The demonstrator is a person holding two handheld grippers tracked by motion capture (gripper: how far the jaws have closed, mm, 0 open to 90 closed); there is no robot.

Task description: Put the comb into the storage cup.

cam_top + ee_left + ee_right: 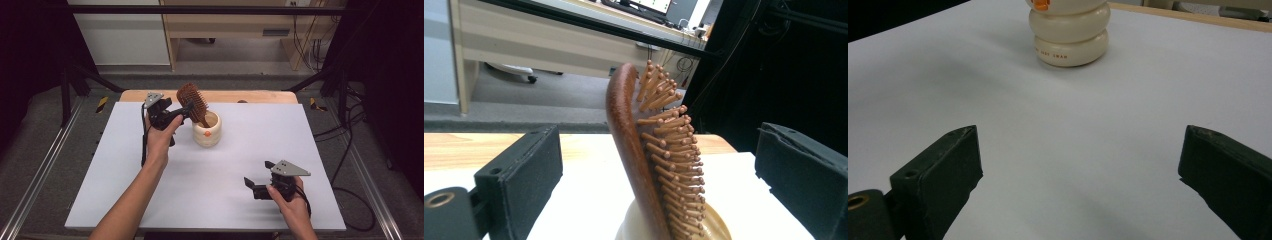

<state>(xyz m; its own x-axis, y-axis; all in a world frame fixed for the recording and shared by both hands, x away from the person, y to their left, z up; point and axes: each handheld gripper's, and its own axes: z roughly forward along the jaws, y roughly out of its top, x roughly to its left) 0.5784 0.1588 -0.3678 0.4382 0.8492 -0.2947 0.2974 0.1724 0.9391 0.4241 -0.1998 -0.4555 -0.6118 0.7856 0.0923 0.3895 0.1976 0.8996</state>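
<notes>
- A large white rectangular sheet (pixel 210 190), laid over a pale wooden tabletop (pixel 260 96), is being used as the work surface; the wood is being left showing as a strip along the far edge.
- A cream, ribbed, round ceramic holder (pixel 207 132) with a small orange mark on its side is being kept upright on the far middle part of the sheet; it is also being seen from the right gripper view (pixel 1070 35), well beyond the jaws.
- A reddish-brown wooden paddle hairbrush with peg bristles (pixel 193 102) is being propped in the holder, handle down, with its head leaning up and out to the left; in the left gripper view (pixel 644 160) its head is being framed between the two jaws, with a clear gap on each side.
- The left gripper (pixel 172 114) is being held by a hand just left of the brush head, its jaws spread apart and pressing on nothing.
- The right gripper (pixel 256 186) is being held low over the near right part of the sheet, well apart from the holder, with its jaws wide apart and nothing between them.
</notes>
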